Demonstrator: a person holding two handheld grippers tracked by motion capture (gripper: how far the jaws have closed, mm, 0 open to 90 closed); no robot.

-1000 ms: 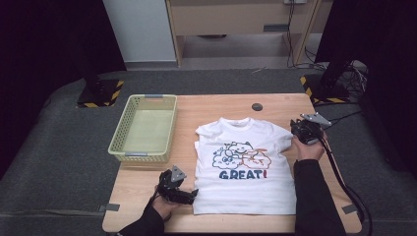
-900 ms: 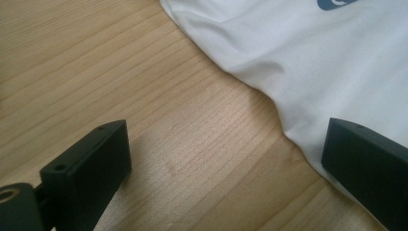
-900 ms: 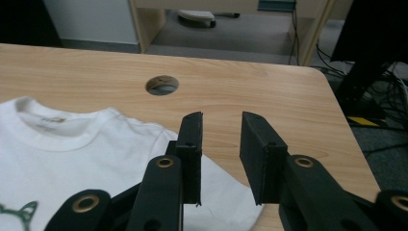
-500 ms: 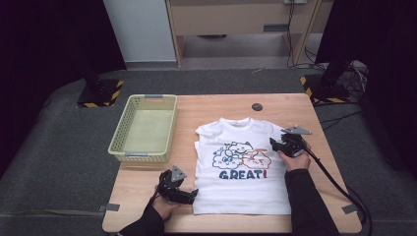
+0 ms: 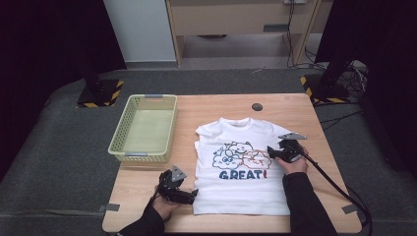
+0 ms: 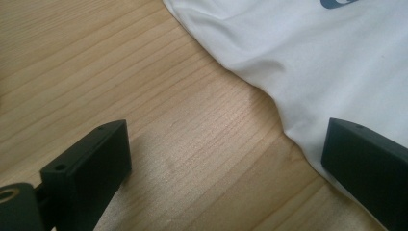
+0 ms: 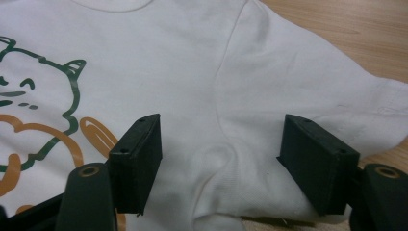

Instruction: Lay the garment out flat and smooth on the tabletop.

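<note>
We cannot make out the right gripper (image 7: pixel 219 163) jaw tips, cut off below; its jaws have just been opening and stand wide over a puckered sleeve seam of the soft white T-shirt (image 7: pixel 202 62). The left gripper (image 6: pixel 226 159) gapes, straddling the hem on the grained wooden worktop (image 6: pixel 120 72).

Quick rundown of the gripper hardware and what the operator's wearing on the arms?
Both are black handheld units. The left gripper and right gripper each carry a grey three-cornered plate on top. Jaws are flat black rectangular blocks with small screw holes, on arms with brass-coloured pivot bushings. A black cable trails from the right one. Both forearms are in dark long sleeves.
</note>
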